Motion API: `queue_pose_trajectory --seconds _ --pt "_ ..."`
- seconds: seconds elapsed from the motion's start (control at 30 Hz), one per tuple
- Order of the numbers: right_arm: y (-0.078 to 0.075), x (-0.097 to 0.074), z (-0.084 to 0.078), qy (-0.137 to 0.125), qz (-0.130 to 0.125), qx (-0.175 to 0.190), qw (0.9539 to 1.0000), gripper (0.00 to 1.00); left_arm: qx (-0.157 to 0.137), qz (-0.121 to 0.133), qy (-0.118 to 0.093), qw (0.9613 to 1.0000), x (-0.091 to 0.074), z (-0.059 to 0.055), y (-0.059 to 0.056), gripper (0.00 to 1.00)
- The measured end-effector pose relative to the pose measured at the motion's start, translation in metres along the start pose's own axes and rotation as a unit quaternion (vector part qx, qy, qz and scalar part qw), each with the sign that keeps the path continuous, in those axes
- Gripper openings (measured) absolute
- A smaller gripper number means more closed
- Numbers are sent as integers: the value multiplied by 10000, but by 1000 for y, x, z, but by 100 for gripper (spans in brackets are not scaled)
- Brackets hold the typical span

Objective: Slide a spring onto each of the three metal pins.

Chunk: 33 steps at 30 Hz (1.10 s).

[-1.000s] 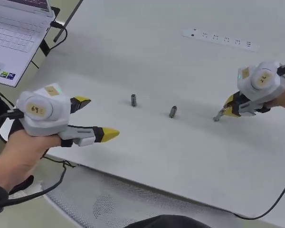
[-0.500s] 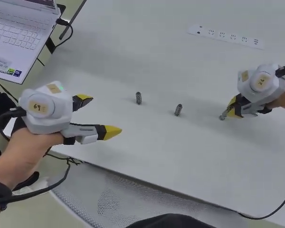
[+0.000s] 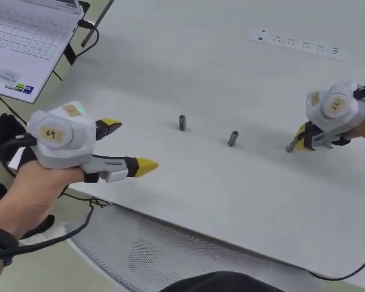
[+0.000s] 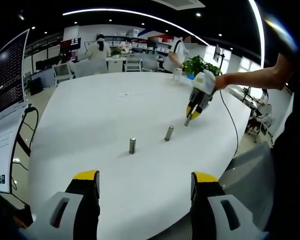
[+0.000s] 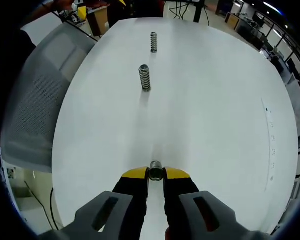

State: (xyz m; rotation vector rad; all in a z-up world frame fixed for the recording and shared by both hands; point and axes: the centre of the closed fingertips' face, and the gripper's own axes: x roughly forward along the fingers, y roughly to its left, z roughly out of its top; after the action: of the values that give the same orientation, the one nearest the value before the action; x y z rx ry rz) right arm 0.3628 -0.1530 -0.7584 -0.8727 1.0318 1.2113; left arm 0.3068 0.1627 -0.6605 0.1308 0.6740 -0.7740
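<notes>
Right gripper (image 5: 155,176) stays clenched, barely moved, with the tilted third spring (image 3: 291,145) between its tips; letting go crooked could topple it. Left gripper (image 4: 142,182) hangs released.

Matt white table (image 3: 231,73), shiny metal springs (image 3: 233,138), glossy plastic hand-held gripper (image 3: 126,146)

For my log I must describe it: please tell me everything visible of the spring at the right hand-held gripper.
The spring is a small grey metal coil. It leans, its upper end pinched between the yellow tips of the right hand-held gripper, its lower end down at the white table. The right gripper view shows it end-on, round with a dark centre.
</notes>
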Motion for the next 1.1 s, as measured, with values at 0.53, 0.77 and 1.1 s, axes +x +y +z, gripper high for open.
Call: queue_pose_trajectory --seconds 0.53,0.77,1.1 --pt "0 3 1 26 17 2 10000 10 8 20 -4 10000 -2 1 3 71" --pt "1 1 -4 65 18 47 10000 17 48 12 1 10000 -1 0 3 70" --pt "-1 -7 -6 -47 -125 220 9997 19 52 -32 -32 10000 0 1 1 71"
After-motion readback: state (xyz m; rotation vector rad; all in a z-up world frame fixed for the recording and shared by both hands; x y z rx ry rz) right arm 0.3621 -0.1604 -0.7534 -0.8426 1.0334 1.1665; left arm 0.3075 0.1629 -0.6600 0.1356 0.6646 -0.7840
